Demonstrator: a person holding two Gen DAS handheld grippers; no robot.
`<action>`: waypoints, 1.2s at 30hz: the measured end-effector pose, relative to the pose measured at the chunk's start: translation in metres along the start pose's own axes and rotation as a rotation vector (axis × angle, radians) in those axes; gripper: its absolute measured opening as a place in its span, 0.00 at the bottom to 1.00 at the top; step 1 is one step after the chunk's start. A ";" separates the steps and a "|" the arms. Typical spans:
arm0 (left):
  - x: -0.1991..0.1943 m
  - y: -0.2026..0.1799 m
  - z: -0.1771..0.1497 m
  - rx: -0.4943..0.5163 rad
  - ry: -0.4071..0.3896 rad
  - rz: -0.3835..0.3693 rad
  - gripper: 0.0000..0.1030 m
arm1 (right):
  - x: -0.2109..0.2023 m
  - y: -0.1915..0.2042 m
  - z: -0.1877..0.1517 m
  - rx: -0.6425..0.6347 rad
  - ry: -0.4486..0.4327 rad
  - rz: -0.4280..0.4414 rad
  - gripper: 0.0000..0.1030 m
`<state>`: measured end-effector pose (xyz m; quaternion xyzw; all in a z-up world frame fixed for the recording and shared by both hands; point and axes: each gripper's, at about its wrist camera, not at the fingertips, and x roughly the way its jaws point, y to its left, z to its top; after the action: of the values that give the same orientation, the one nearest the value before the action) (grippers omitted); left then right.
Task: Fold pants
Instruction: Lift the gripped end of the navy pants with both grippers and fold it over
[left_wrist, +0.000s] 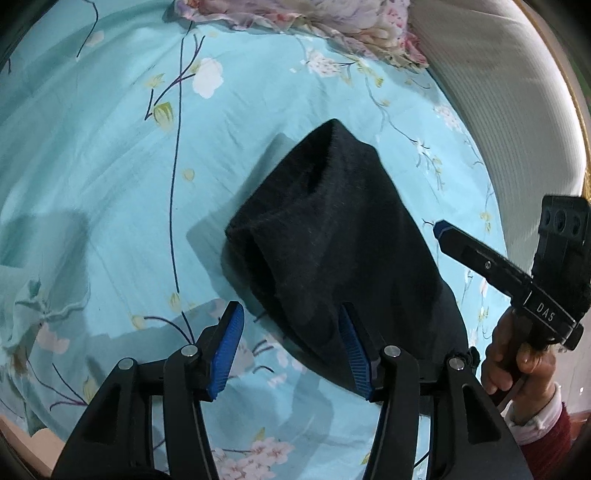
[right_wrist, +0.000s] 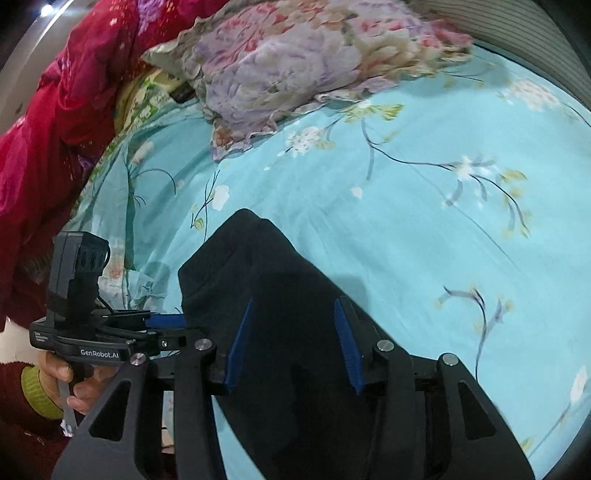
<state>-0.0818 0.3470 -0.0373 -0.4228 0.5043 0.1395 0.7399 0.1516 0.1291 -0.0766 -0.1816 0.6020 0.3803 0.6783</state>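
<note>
Left wrist view: dark pants (left_wrist: 332, 236) lie on the blue floral bedsheet (left_wrist: 110, 166), both grippers spread and holding nothing.

Here the left gripper (left_wrist: 291, 350) sits at the garment's lower left edge, one pad over cloth, one over sheet. The pants' long axis runs from lower right toward upper centre. In the right wrist view, the right gripper (right_wrist: 293, 345) hovers squarely over the pants (right_wrist: 280, 295), probably the nearer for a next pinch.
</note>
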 end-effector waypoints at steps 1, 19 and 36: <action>0.001 0.002 0.001 -0.005 0.002 -0.001 0.53 | 0.005 0.000 0.004 -0.013 0.012 0.001 0.47; 0.020 0.005 0.021 -0.022 -0.005 -0.011 0.50 | 0.080 0.004 0.048 -0.157 0.204 0.093 0.47; -0.028 -0.067 0.020 0.138 -0.111 -0.064 0.22 | -0.004 0.002 0.035 -0.149 -0.005 0.158 0.22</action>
<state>-0.0396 0.3276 0.0220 -0.3785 0.4571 0.1041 0.7981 0.1737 0.1543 -0.0650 -0.1824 0.5830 0.4768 0.6321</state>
